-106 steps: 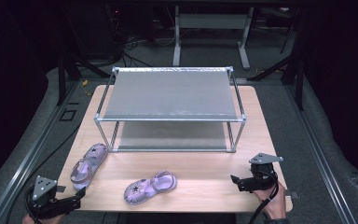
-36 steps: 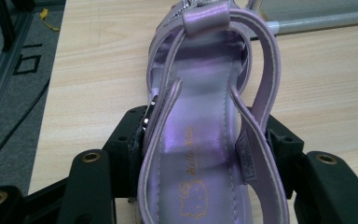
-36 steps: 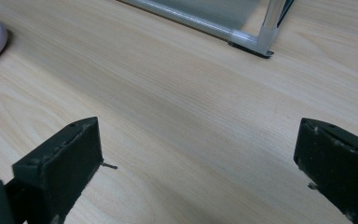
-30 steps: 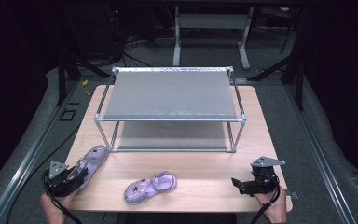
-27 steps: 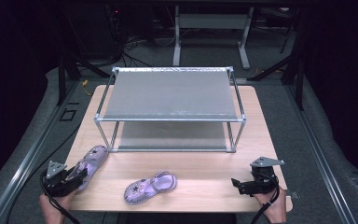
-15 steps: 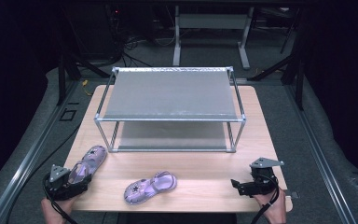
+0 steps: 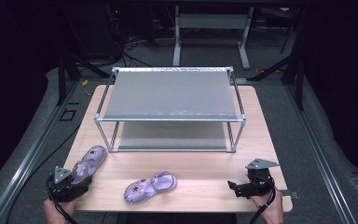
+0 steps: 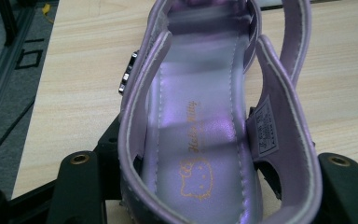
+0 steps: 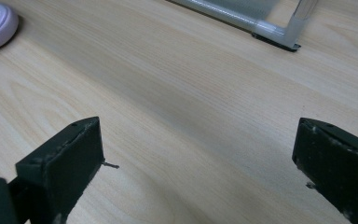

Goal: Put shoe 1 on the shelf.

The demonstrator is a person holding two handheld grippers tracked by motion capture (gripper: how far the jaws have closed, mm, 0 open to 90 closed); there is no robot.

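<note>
Table (image 7: 261, 135): light wood top, standing on a grey floor

Rack (image 7: 170, 95): two-tier metal-framed shelf with grey panels, at the far middle of the table; one foot also shows at the far edge of the right gripper view (image 9: 279, 35)

Left sandal (image 7: 91, 161): purple, at the near left of the table, heel towards the left gripper; the left gripper view shows its insole (image 8: 200, 135) with a gold cartoon print and lettering, a metal buckle on one side

Middle sandal (image 7: 150, 187): purple, lying flat at the near middle, apart from both grippers

Left gripper (image 7: 65, 182): at the near left corner, jaws set either side of the left sandal's heel; whether they press on it I cannot tell

Right gripper (image 7: 251, 184): at the near right edge, low over bare wood, jaws wide apart with nothing between them
</note>
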